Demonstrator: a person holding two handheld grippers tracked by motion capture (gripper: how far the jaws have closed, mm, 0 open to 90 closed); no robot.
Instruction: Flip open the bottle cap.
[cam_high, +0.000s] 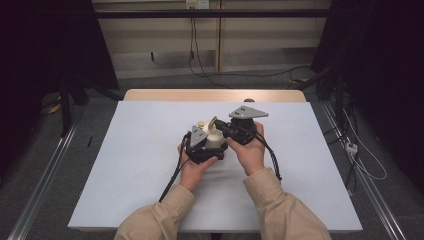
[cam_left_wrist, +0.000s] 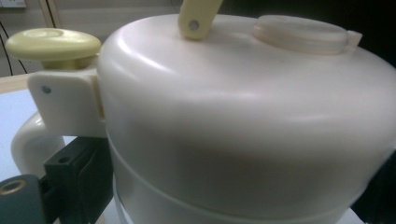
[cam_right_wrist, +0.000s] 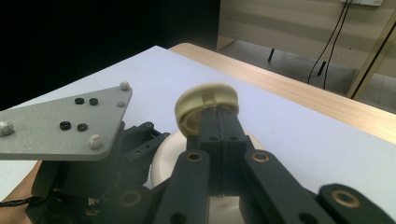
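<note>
Cream jug (cam_high: 215, 139) on white sheet (cam_high: 140, 150): left claw (cam_high: 202, 145) clamps body, right claw (cam_right_wrist: 210, 114) pinches yellow handle (cam_right_wrist: 205, 100); wooden table edge (cam_high: 215, 95) beyond.

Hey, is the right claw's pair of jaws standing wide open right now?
No, the right claw has its two black jaws pressed together, pinching the rim of the pale yellow lid.

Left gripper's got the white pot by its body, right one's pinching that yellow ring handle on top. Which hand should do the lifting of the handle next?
Right. The right gripper is already shut on the yellow ring handle, above the white pot. The left gripper clamps the pot's body, so it likely serves best as the brace.
</note>
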